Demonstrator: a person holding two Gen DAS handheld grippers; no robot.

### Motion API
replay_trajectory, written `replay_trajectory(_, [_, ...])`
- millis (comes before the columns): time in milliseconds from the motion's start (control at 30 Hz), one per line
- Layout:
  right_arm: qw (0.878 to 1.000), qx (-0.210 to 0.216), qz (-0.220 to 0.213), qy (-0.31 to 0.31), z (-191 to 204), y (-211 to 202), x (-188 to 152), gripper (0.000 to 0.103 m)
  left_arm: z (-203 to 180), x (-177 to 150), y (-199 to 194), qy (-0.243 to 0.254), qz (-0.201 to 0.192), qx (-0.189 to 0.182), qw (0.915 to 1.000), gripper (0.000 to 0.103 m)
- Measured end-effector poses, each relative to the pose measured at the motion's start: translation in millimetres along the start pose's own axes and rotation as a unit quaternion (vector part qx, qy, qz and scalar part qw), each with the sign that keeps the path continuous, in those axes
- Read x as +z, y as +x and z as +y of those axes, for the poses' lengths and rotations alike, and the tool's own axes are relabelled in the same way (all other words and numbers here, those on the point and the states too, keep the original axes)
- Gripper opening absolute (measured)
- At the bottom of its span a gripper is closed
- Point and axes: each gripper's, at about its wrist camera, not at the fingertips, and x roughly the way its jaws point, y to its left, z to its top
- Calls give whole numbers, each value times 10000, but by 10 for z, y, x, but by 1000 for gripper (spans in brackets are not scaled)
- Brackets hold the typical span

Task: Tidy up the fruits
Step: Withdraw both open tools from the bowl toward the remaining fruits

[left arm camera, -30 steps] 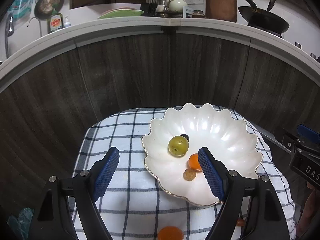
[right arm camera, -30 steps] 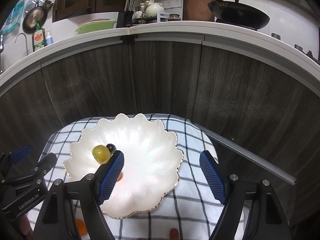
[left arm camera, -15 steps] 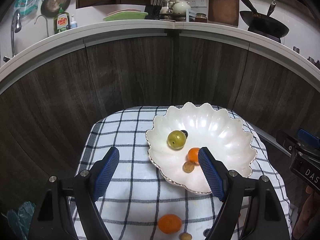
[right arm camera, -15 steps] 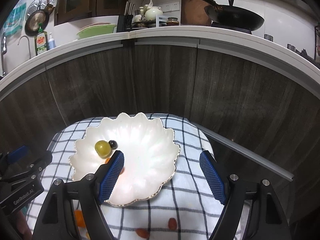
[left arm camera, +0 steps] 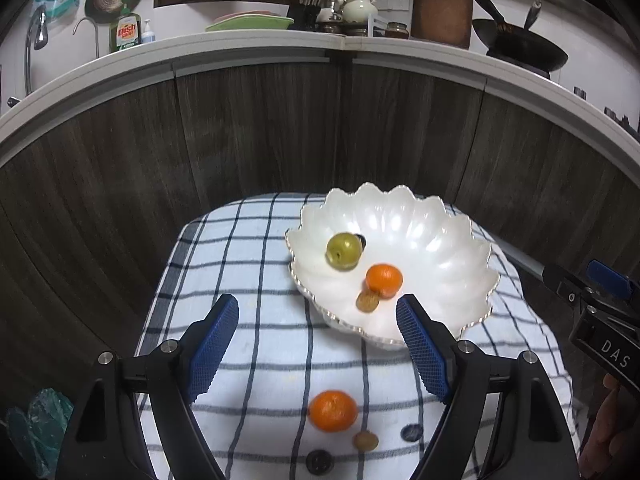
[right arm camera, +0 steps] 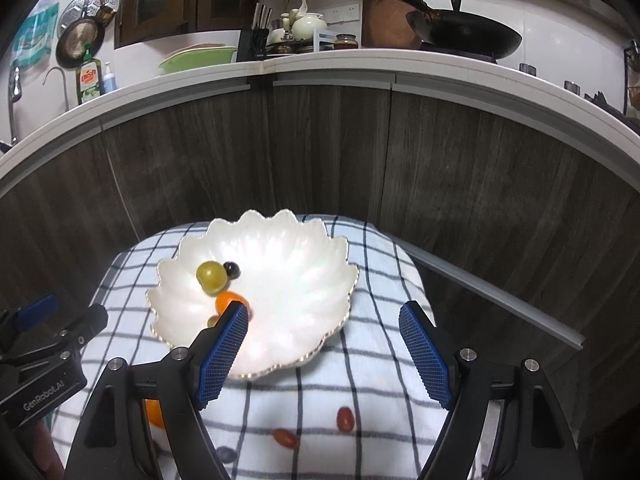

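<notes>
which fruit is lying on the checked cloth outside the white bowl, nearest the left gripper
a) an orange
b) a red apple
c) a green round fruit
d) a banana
a: in the left wrist view an orange lies on the checked cloth in front of the white bowl, between the open fingers of the left gripper; the green fruit sits inside the bowl.

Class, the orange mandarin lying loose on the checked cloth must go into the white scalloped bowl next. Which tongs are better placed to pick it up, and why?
Left. The orange mandarin on the checked cloth lies between the open left tongs, just ahead. From the right tongs it sits off to the side, mostly hidden behind a finger.
</notes>
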Motion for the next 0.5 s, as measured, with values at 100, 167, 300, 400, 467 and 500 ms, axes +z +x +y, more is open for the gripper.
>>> replay_trajectory(100, [10000,-7,53,-6,5,-15,-107,79,-1,-82,-9,46,38,38,10000,81])
replay_trajectory(167, [10000,-4,82,-21,5,-14,-155,79,3,-123,-21,50,59,41,10000,81])
replay_trajectory(300, [9999,-5,100,-47,8,-34,-246,79,16,-216,-40,46,100,44,9999,81])
replay_trajectory(400, [10000,-50,62,-56,17,-56,-288,79,28,-301,-55,70,103,68,9999,81])
replay_trajectory(467, [10000,-32,57,-32,23,-69,-322,79,36,-356,-53,81,122,86,9999,81])
replay_trajectory(500, [10000,-37,54,-31,29,-75,-351,79,37,-389,-46,86,146,89,9998,81])
